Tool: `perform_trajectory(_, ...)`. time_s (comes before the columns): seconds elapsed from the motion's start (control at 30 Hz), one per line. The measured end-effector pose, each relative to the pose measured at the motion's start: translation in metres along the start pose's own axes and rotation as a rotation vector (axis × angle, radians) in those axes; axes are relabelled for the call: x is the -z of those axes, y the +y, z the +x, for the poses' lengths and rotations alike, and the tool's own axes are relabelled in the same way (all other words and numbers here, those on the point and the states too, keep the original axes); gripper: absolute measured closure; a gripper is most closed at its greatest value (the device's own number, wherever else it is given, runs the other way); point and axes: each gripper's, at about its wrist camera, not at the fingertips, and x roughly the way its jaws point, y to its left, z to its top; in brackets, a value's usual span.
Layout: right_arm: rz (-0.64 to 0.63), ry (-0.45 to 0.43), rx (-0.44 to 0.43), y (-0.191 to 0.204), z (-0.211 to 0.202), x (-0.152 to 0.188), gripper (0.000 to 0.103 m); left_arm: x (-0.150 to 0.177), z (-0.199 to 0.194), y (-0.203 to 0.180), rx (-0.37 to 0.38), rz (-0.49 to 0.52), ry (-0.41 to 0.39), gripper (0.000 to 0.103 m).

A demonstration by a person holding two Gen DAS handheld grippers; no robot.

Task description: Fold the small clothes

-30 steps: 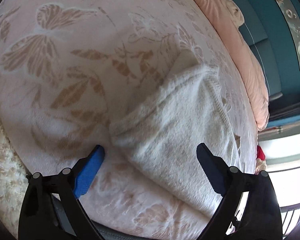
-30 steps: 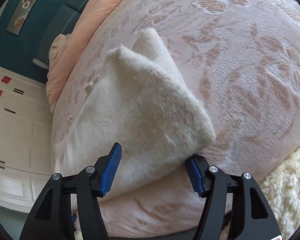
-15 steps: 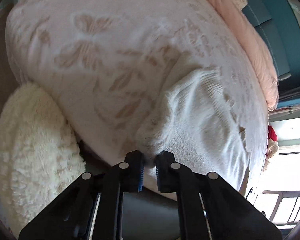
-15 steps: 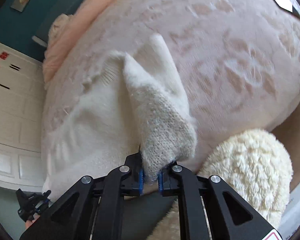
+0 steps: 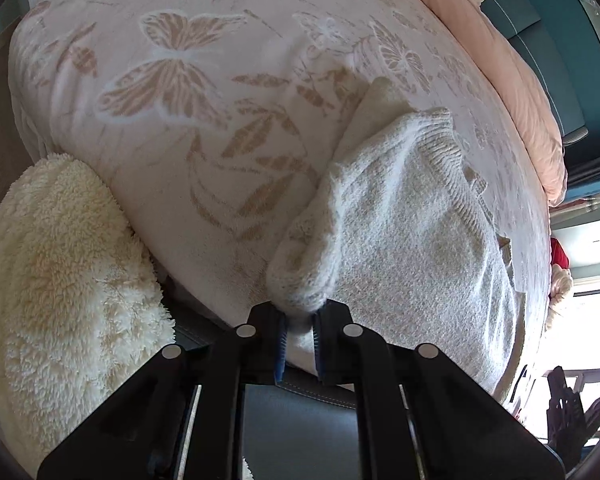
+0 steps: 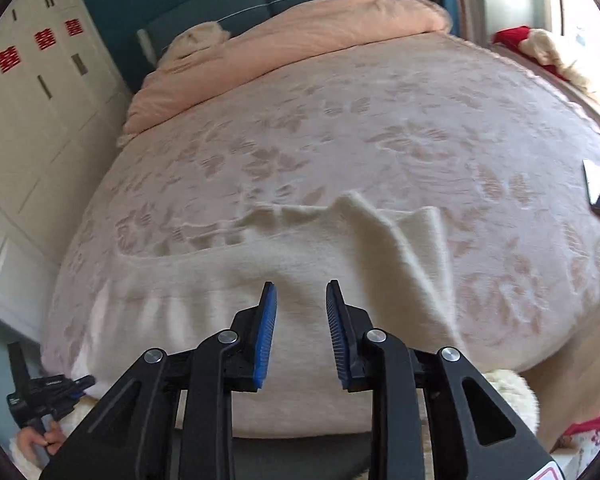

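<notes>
The left claw [image 5: 300, 330] is pinched tight on the near corner of a cream knit sweater [image 5: 412, 240]. The corner is bunched up between its blue pads. The sweater lies on the bed [image 5: 188, 128], close to the near edge, on a pink blanket with butterflies. One part of the sweater is folded over and stands up a little, toward the middle of the bed.

The right claw [image 6: 301, 334] holds nothing. Its jaws have just been opening a little, and there is only air between the blue pads. It hangs above the sweater, not touching it. The sweater spreads out under it and to both sides.

I think the step now is to fold the sweater over. To do it well, the left claw should keep its tight pinch and carry the corner across in a smooth, low path. The right claw should find another corner or edge and grab it, so both sides go over together. If only one side is pulled, the knit may stretch and wrinkle. A fluffy white cushion [image 5: 68, 280] sits just off the bed's near edge, out of the way.
</notes>
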Motion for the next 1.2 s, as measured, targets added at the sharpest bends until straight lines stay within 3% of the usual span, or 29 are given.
perform_trajectory(0.1,-0.063,0.116,-0.12,0.054,0.053,0.007,0.093,-0.001,-0.001,0.0,0.008,0.004,-0.001,0.093)
perform_trajectory(0.2,-0.157,0.242,-0.118,0.098,0.113,0.022,0.093,0.001,-0.002,0.0,0.013,0.006,-0.005,0.093)
perform_trajectory(0.27,-0.2,0.35,-0.067,0.109,0.156,0.036,0.096,0.001,-0.002,-0.001,0.007,0.019,-0.005,0.093)
perform_trajectory(0.33,-0.192,0.33,-0.045,0.114,0.156,0.032,0.094,0.001,-0.003,-0.003,0.012,0.026,-0.005,0.093)
perform_trajectory(0.43,-0.133,0.309,-0.1,0.117,0.137,0.024,0.095,0.001,-0.005,-0.004,0.035,0.033,-0.008,0.093)
perform_trajectory(0.53,-0.195,0.351,-0.031,0.114,0.155,0.037,0.1,0.001,-0.009,-0.01,0.07,0.049,-0.029,0.093)
perform_trajectory(0.6,-0.18,0.326,-0.057,0.108,0.161,0.038,0.1,0.0,-0.013,-0.02,0.085,0.076,-0.043,0.094)
perform_trajectory(0.73,-0.077,0.337,-0.121,0.101,0.148,0.027,0.097,0.0,-0.04,-0.061,0.143,0.178,-0.102,0.095)
perform_trajectory(0.93,0.036,0.212,-0.218,0.045,0.073,0.025,0.091,0.033,-0.082,-0.182,0.234,0.517,-0.183,0.095)
perform_trajectory(1.1,0.128,0.106,-0.159,-0.03,0.008,0.031,0.087,0.106,-0.068,-0.278,0.335,0.796,-0.116,0.095)
perform_trajectory(1.2,0.183,0.08,-0.097,-0.076,-0.018,0.038,0.083,0.157,-0.018,-0.311,0.282,0.942,-0.014,0.089)
